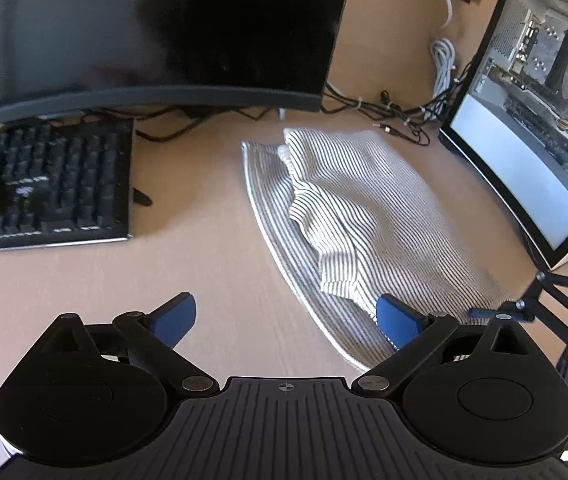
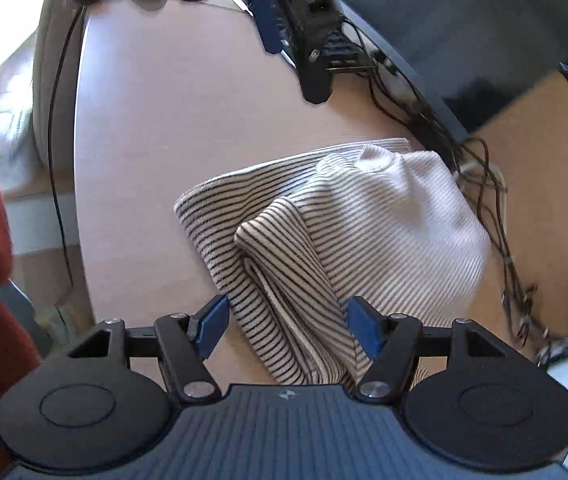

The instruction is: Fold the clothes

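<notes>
Both grippers' fingers stand apart, holding nothing; the loose sleeve fold (image 2: 284, 264) between the right gripper (image 2: 288, 328) fingers could slump open, untidying the striped garment (image 1: 364, 208).

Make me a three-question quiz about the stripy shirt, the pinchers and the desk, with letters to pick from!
1. Where is the keyboard in the left view?
A. left of the shirt
B. on the shirt
C. under the shirt

2. What colour are the pads on the left gripper?
A. red
B. blue
C. green

3. What is the right gripper doing?
A. squeezing the shirt
B. open, its pads clear of the cloth
C. holding a cable

Answers: 1 A, the keyboard sits left of the shirt on the desk. 2 B, both pads are blue. 3 B, the pads stand apart on either side of the fold.
</notes>
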Demonstrator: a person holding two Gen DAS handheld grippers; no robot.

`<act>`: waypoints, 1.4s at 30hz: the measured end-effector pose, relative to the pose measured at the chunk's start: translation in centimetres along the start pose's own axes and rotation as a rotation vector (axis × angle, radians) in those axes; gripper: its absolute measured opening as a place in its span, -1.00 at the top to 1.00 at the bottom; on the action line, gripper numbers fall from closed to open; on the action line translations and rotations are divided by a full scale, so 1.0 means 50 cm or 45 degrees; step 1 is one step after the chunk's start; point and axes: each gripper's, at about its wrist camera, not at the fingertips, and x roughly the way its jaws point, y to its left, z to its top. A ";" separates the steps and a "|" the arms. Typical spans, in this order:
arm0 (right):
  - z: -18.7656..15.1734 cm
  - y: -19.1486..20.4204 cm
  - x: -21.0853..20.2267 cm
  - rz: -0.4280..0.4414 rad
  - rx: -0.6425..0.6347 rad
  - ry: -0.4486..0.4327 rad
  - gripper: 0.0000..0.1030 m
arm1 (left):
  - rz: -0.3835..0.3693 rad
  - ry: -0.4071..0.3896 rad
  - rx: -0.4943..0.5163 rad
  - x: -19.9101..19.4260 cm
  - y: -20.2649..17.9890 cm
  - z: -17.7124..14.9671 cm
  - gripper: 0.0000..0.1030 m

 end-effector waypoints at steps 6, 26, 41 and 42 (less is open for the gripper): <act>0.004 -0.142 0.038 0.262 0.697 0.112 0.12 | -0.083 -0.049 0.238 -0.036 -0.044 -0.029 -0.96; -0.042 -0.224 0.037 0.475 1.094 0.134 0.16 | -0.190 -0.147 1.225 0.115 -0.255 -0.094 -0.23; -0.021 -0.091 -0.029 -0.162 0.173 0.028 -0.53 | -0.543 0.112 0.334 0.156 -0.133 0.052 -0.13; -0.023 -0.083 -0.010 -0.174 0.144 0.038 -0.44 | -0.544 0.111 0.313 0.157 -0.131 0.054 -0.13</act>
